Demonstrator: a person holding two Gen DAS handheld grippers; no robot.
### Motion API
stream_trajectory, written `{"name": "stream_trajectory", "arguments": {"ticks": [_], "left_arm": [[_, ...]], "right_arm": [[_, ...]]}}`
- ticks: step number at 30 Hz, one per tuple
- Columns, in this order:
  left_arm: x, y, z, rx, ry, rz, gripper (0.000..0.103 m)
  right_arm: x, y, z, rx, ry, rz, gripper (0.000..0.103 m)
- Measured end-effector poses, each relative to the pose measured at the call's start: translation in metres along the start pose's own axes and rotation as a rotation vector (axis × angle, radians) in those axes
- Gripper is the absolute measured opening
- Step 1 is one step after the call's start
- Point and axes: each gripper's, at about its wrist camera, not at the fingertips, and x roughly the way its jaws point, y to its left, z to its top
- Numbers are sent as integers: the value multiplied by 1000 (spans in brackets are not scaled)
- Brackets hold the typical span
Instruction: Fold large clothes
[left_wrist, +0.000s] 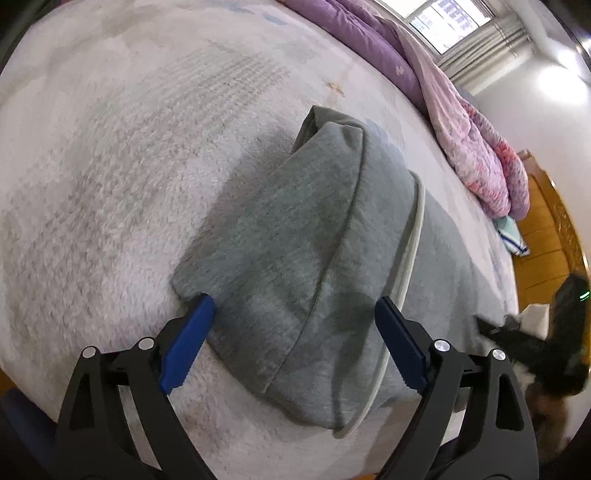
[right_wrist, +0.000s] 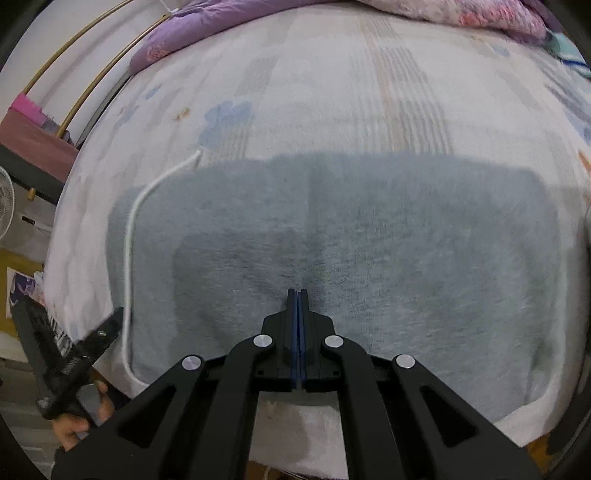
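- The grey hooded sweatshirt (right_wrist: 332, 258) lies spread flat on the fleece bed blanket (right_wrist: 332, 92), reaching to the bed's near edge; its hood (left_wrist: 295, 229) is already turned in over the body, with the white drawstring (right_wrist: 129, 258) trailing along the sweatshirt's left border.
- The left gripper (left_wrist: 295, 332) hovers just above the hood with its blue pads spread wide on either side of the hood's edge, holding nothing.
- The right gripper (right_wrist: 297, 295) has its fingers pressed fully together at the sweatshirt's near middle. Fabric looks puckered at the tips, but whether any is actually pinched I cannot tell.
- Judgement: for a clean fold, lower the left pads onto the hood's doubled edge and close on both layers, not the top one alone.
- Tuck the drawstring inside the sweatshirt's outline first, or it will hang out of the fold.
- The purple quilt (left_wrist: 369, 44) is heaped well beyond the sweatshirt, clear of the work.
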Motion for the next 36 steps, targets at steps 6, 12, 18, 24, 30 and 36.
{"name": "stream_trajectory", "arguments": {"ticks": [6,12,18,24,30,36], "left_arm": [[-5,16,0,-90,-5,-95,88],[-9,9,-18,-92,1,-109,88],[-18,11,-32,-161,17,-103,88],[-24,27,-41,-308,16,-171,87],[-15,23,-34,-384,33,-234,87],[0,4,-25,-361,21,-233,87]], "right_arm": [[12,1,1,6,-14,-15,0],[-20,7,-28,18,-49,14,3],[3,-8,-41,45,-39,44,0],[9,-11,-36,54,-35,58,0],[9,-12,-35,50,-33,69,0],[9,-15,-37,51,-38,82,0]]}}
